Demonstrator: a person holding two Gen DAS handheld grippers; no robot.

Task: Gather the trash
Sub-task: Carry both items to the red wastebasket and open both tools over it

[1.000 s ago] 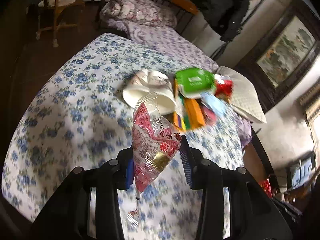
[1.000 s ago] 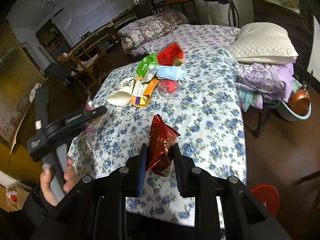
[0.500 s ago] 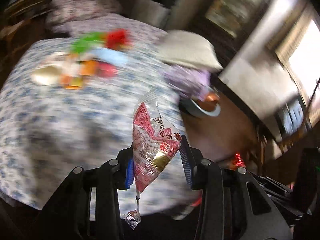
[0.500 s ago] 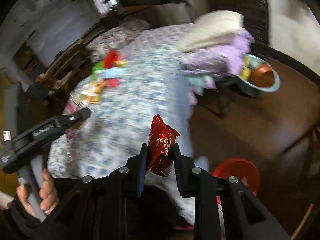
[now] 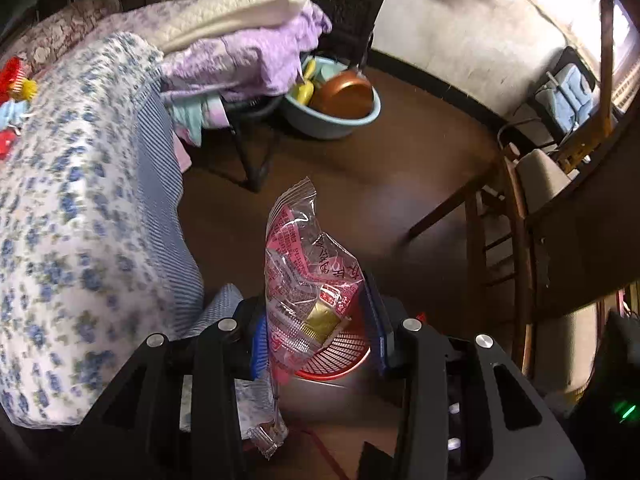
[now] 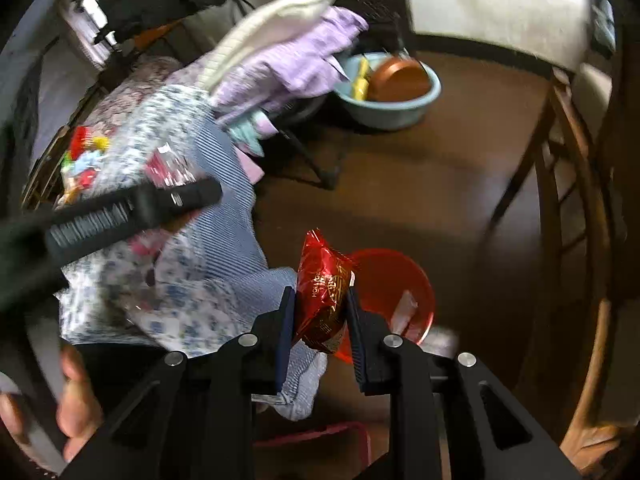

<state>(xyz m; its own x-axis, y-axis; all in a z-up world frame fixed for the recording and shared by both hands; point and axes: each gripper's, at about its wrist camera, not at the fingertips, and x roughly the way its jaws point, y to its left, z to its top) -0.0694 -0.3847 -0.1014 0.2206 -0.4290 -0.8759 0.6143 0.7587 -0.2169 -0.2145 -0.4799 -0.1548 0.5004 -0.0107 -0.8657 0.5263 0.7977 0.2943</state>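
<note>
- The left gripper (image 5: 318, 344) is grasping a pink-and-clear snack wrapper (image 5: 308, 280) between its fingers, the wrapper standing upright with its long axis running up past the fingertips and a twisted tail hanging below.
- The right gripper (image 6: 320, 320) is clenched on a red foil wrapper (image 6: 322, 292), also held upright.
- The red basket (image 6: 394, 292) is sitting on the brown floor (image 5: 380, 184) beside the bed (image 5: 72, 208); in the right wrist view it is showing just behind and to the right of the red foil wrapper, with a scrap already lying in it.
- In the left wrist view the basket's mesh wall is peeking out directly behind the pink wrapper.
- Both hands look aimed steeply down at it; which is nearer I cannot tell.
- More litter (image 5: 14, 84) is waiting on the bed.
</note>
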